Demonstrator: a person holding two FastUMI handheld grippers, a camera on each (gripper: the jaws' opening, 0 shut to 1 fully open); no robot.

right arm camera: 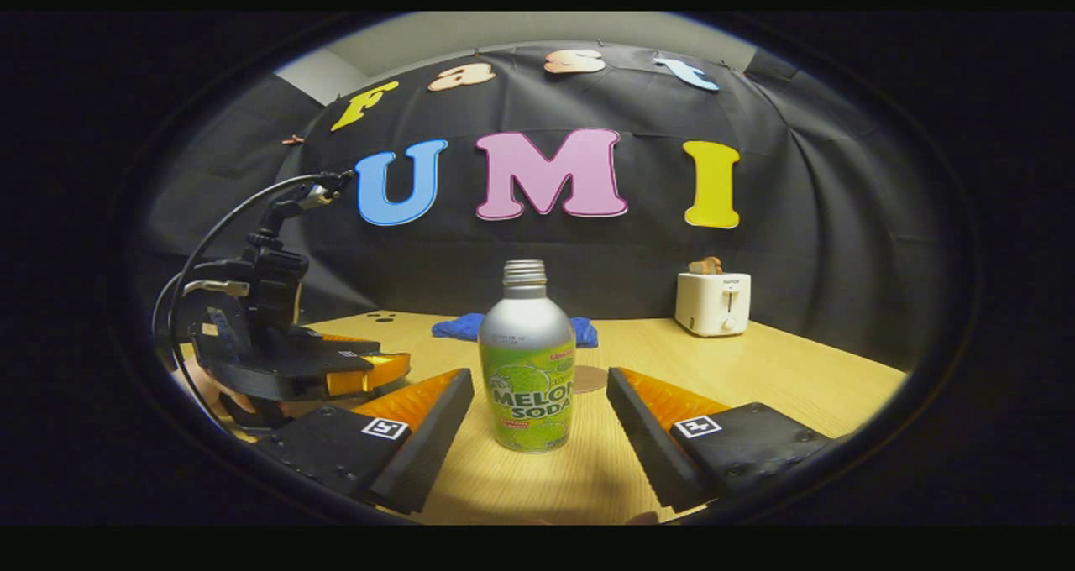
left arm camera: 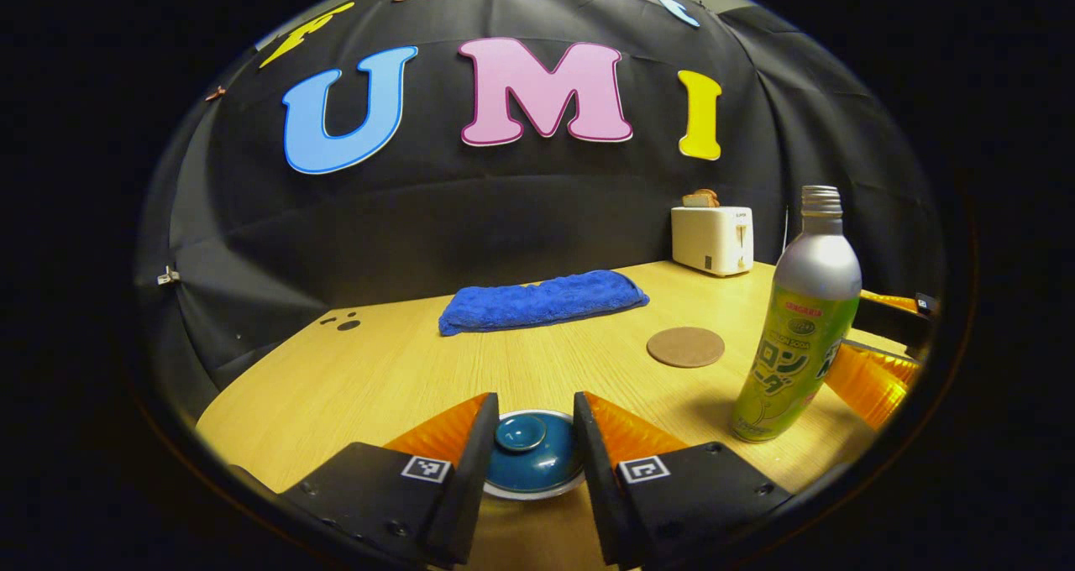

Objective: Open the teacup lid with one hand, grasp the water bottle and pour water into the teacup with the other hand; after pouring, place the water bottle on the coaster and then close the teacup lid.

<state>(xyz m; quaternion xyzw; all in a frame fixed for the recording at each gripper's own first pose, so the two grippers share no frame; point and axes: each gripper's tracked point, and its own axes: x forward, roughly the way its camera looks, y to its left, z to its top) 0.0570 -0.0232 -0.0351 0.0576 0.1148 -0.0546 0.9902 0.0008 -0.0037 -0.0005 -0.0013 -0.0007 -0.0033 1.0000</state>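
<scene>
1. Left gripper view: the left gripper (left arm camera: pixel 532 445) stood spread around the round glazed teacup lid (left arm camera: pixel 529 453), not visibly touching it; the round flat coaster (left arm camera: pixel 685 347) lay at two o'clock.
2. Right gripper view: the right gripper (right arm camera: pixel 537 424) stood spread around the upright metal water bottle (right arm camera: pixel 527 361), at twelve o'clock, apart.

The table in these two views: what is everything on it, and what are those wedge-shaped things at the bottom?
Table: one, light wood.
Teacup lid: one, dark teal with a knob, on the cup, between the left gripper's fingers.
Water bottle: one, silver and green, uncapped, upright before the right gripper.
Coaster: one, brown, round, bare, behind the bottle.
Towel: one, blue, folded, near the wall.
Toaster: one, white, bread in it, far corner.
Left gripper: open, straddling the lid.
Right gripper: open, either side of the bottle, not touching.
</scene>
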